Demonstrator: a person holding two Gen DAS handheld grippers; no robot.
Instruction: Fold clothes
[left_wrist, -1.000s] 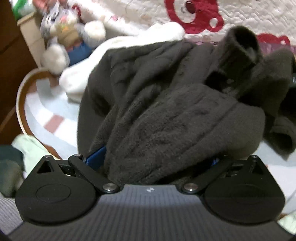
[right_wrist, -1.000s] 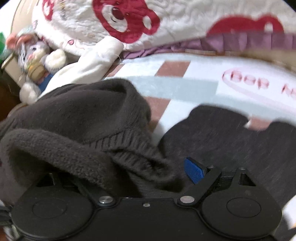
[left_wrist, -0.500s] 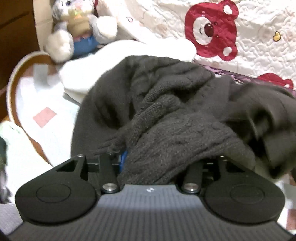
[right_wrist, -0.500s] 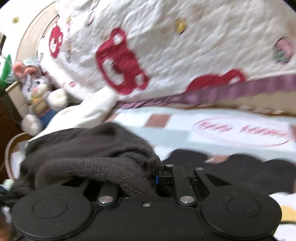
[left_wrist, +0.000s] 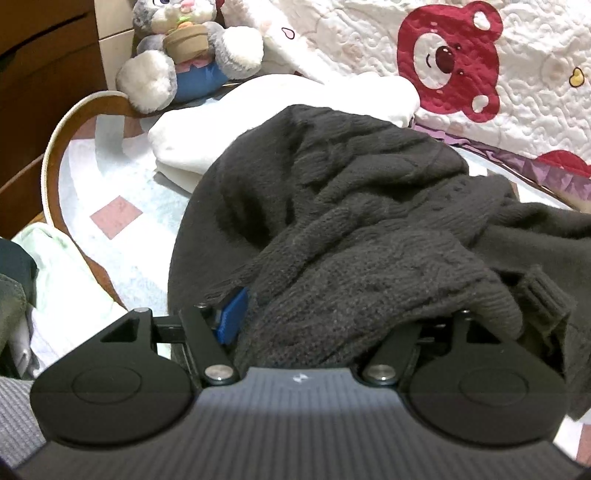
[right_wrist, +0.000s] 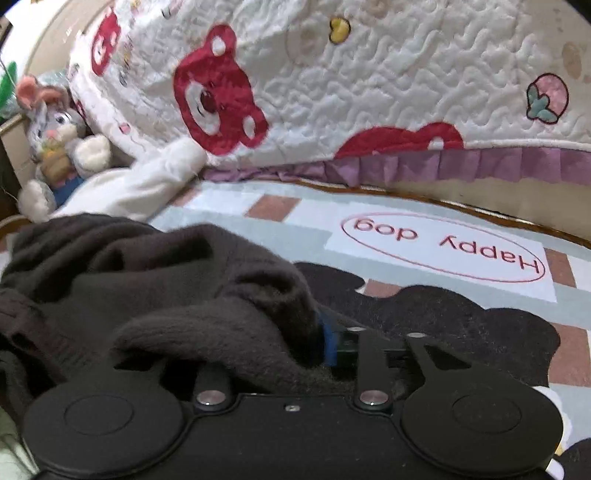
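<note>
- The left tool (left_wrist: 317, 325) is clamping a thick fold of the dark knit sweater (left_wrist: 351, 221); its blue pad (left_wrist: 232, 317) is peeking out on the left side of the bunched knit, and the opposite finger is being covered by the cloth.
- The sweater is heaping up directly ahead of the left tool and is spreading off to its right, with a ribbed cuff (left_wrist: 543, 295) hanging at the right.
- The right tool (right_wrist: 295, 350) is pinching another part of the same sweater (right_wrist: 166, 280), the fabric draping over its left finger and pressing against the blue pad (right_wrist: 328, 343) (the fingers are drawn in close on the cloth).
- From the right tool, most of the sweater is lying ahead and to the left, while a flatter dark part (right_wrist: 461, 321) is resting ahead and to the right on the patterned mat (right_wrist: 295, 221).
- Beyond the sweater, a white folded garment (left_wrist: 258, 122) is lying on the mat, touching the sweater's far edge in the left wrist view.
- Farther ahead, a plush rabbit (left_wrist: 177, 48) is sitting at the far left, and a white quilt with red bears (right_wrist: 332, 92) is hanging behind the mat.
- The mat's "Happy dog" label (right_wrist: 443, 247) is showing ahead and right of the right tool.
- A pale green cloth (left_wrist: 62, 266) is lying to the left of the left tool.
</note>
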